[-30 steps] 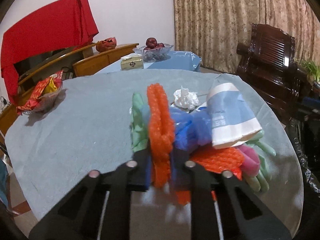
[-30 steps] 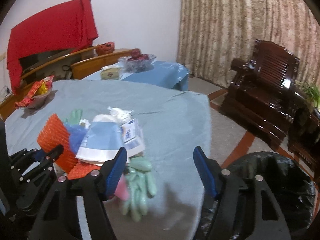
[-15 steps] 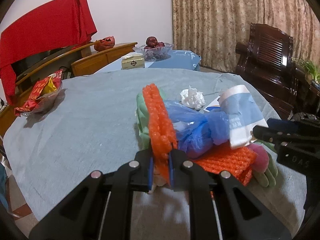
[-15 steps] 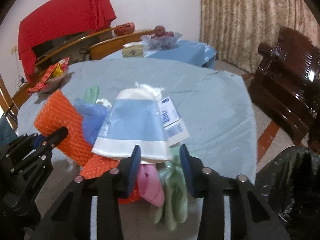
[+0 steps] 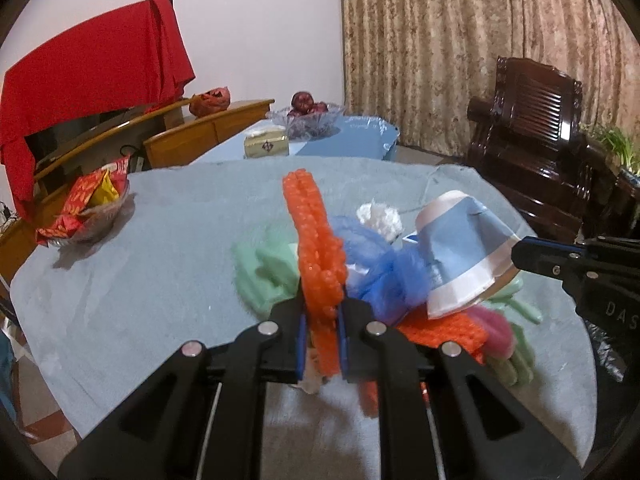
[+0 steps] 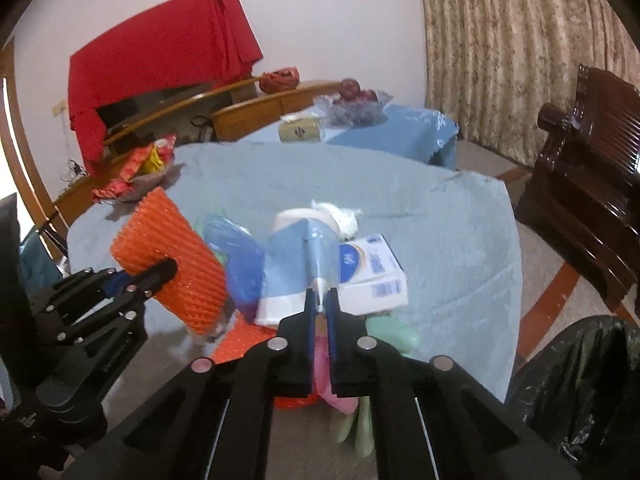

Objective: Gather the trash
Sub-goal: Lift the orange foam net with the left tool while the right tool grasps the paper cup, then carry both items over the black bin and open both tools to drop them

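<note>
At the far left of the grey-covered surface (image 5: 120, 280) sits a glass bowl of red snack packets (image 5: 86, 210). Toward the middle lies the heap of trash. Its leftmost piece is a mint-green rubber glove (image 5: 264, 264), partly blurred. Beside it the left gripper (image 5: 322, 320) has its jaws clamped on an orange foam net (image 5: 316, 240), which stands on edge between the pads. Against the net's right side rests a crumpled blue plastic bag (image 5: 384, 268), with a white tissue wad (image 5: 380, 218) just behind it. Next comes a blue-and-white paper wrapper (image 6: 296, 252); the right gripper (image 6: 320, 312) has its jaws closed on the wrapper's near white edge, pinching it into a ridge. A white carton with blue print (image 6: 372, 276) lies touching the wrapper on its right. Under the wrapper show a second orange foam net (image 6: 248, 340), something pink (image 6: 332, 376) and more green glove fingers (image 6: 388, 330). At the far right, past the edge of the surface, stands a bin lined with a black bag (image 6: 580, 384).
</note>
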The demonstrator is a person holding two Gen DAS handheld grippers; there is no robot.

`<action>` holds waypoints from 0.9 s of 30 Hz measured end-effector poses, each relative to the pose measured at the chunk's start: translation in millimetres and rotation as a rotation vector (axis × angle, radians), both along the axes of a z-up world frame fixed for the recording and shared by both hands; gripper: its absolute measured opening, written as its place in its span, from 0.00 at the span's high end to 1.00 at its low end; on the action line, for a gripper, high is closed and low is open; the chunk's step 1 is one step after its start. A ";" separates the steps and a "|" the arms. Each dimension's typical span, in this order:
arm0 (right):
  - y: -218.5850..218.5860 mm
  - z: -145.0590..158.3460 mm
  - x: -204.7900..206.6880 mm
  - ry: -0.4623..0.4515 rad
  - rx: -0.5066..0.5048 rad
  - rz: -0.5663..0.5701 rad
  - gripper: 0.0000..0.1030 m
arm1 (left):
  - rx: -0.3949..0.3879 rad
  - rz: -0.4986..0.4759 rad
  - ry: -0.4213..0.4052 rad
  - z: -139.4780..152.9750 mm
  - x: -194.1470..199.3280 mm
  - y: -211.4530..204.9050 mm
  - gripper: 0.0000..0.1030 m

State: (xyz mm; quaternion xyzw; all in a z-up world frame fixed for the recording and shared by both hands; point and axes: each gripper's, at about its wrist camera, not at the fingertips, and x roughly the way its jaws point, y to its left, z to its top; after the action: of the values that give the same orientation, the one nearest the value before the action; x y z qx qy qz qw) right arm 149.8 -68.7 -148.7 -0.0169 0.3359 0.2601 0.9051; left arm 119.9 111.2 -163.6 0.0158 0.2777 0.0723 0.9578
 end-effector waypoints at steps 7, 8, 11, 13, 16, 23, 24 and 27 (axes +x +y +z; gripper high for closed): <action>-12.3 31.2 -17.5 -0.064 0.032 -0.005 0.95 | -0.014 -0.021 -0.057 23.8 -10.8 -11.4 0.90; -14.6 34.7 -18.9 -0.072 0.033 -0.009 0.95 | -0.017 -0.025 -0.062 27.5 -11.8 -13.4 0.90; -24.6 48.6 -26.0 -0.099 0.037 -0.026 0.95 | -0.023 -0.044 -0.080 37.1 -17.0 -21.4 0.90; -33.3 58.2 -32.5 -0.118 0.038 -0.041 0.95 | -0.026 -0.060 -0.089 42.9 -19.7 -27.5 0.90; -49.3 70.5 -42.1 -0.142 0.037 -0.071 0.95 | -0.032 -0.100 -0.097 53.3 -23.1 -42.2 0.90; -99.4 86.6 -61.4 -0.180 0.009 -0.166 0.95 | -0.053 -0.211 -0.098 67.4 -25.6 -85.3 0.90; -107.9 88.2 -64.3 -0.184 0.004 -0.183 0.95 | -0.055 -0.221 -0.097 68.3 -25.5 -89.9 0.90; -130.4 89.2 -72.4 -0.190 -0.017 -0.228 0.95 | -0.071 -0.272 -0.086 69.0 -25.2 -116.0 0.90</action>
State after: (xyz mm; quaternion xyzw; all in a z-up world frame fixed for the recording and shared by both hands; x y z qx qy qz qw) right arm 77.4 -199.1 -59.4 -0.0109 0.2508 0.1503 0.9562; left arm 94.7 -4.8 -94.6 0.0165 0.2338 -0.0674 0.9698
